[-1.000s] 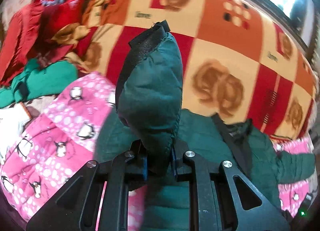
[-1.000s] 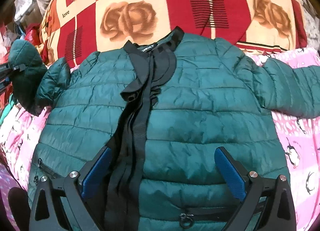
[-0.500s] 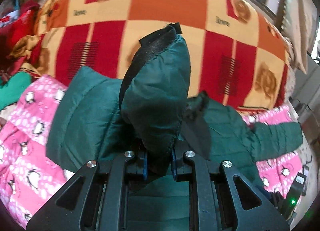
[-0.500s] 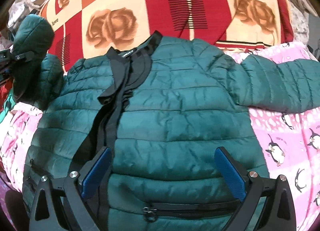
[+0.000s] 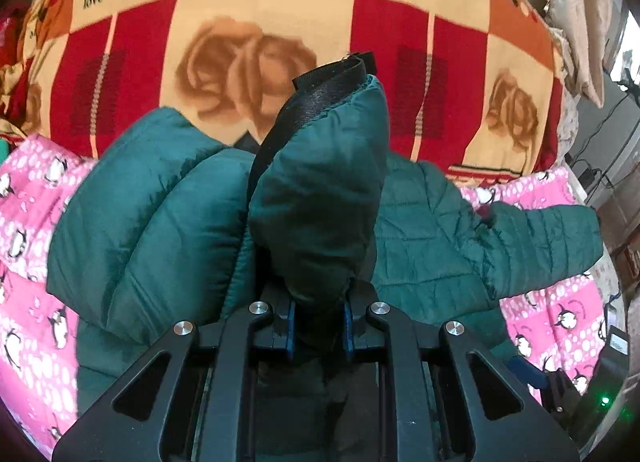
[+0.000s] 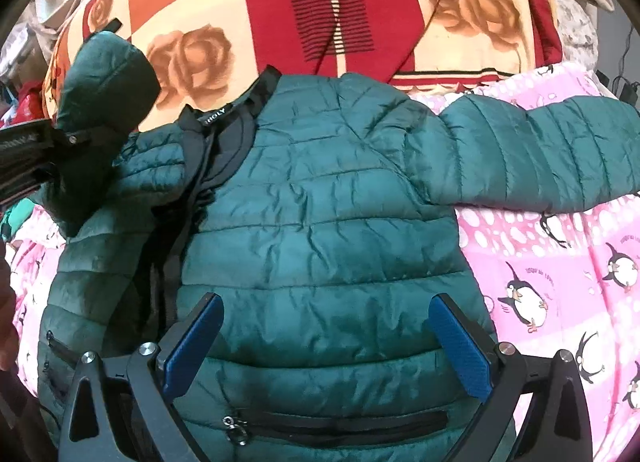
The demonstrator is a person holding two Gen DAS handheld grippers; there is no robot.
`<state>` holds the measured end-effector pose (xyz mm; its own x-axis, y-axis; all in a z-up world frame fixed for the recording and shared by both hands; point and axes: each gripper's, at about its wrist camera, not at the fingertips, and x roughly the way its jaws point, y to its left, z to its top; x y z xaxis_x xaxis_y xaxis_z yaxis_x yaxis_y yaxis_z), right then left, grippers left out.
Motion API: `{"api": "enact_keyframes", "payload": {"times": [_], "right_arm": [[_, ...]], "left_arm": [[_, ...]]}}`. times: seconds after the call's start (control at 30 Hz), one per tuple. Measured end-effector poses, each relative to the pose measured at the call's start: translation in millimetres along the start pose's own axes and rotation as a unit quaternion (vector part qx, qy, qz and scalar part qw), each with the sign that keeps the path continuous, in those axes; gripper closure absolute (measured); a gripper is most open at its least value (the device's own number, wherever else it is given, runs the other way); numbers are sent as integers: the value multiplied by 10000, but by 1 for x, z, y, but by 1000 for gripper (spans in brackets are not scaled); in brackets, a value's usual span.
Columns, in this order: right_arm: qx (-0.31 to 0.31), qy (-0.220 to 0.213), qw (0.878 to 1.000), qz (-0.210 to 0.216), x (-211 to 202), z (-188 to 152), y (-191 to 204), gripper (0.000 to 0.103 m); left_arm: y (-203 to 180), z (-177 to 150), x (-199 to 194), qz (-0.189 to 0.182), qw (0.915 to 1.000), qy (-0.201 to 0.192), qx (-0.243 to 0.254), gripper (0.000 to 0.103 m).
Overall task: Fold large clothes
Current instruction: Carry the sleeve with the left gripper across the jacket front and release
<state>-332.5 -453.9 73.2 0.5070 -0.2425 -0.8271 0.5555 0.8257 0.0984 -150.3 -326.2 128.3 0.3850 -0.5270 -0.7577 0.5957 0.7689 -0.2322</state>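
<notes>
A dark green quilted jacket [image 6: 320, 222] lies front up on a pink penguin sheet [image 6: 560, 282], black collar at the far end. My left gripper [image 5: 318, 314] is shut on the cuff of the jacket's left sleeve [image 5: 320, 190] and holds it raised above the jacket's left shoulder; this sleeve also shows in the right wrist view [image 6: 104, 102]. The other sleeve [image 6: 540, 154] lies stretched out to the right. My right gripper [image 6: 326, 346] is open and empty, hovering over the jacket's lower front near a zip pocket [image 6: 340, 424].
A rolled red, orange and cream rose blanket [image 6: 360, 10] lies behind the jacket. Red and green clothes [image 6: 20, 102] are heaped at the far left. Cables and a device with a green light [image 5: 606, 400] sit at the right edge.
My left gripper has carried the sleeve cuff to the right, from beside the bed's left over the jacket's shoulder. My right gripper has drifted slightly right and stays open.
</notes>
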Motion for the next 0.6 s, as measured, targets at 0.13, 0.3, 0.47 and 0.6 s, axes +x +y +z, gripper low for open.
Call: {"api": "enact_keyframes", "payload": {"times": [0.13, 0.3, 0.47, 0.6], "right_arm": [[-57, 128, 9998, -113, 9, -2, 0, 1], [-167, 211, 9994, -217, 16, -5, 1, 1], [-176, 211, 9994, -218, 14, -3, 1, 1], [-99, 198, 9996, -177, 11, 0, 1, 1]], "left_arm": [[6, -8, 24, -144, 9991, 334, -197, 87], [5, -20, 44, -102, 9984, 516, -192, 87], [1, -20, 39, -103, 9986, 509, 16, 82], [-1, -21, 31, -234, 9984, 496, 108, 45]]}}
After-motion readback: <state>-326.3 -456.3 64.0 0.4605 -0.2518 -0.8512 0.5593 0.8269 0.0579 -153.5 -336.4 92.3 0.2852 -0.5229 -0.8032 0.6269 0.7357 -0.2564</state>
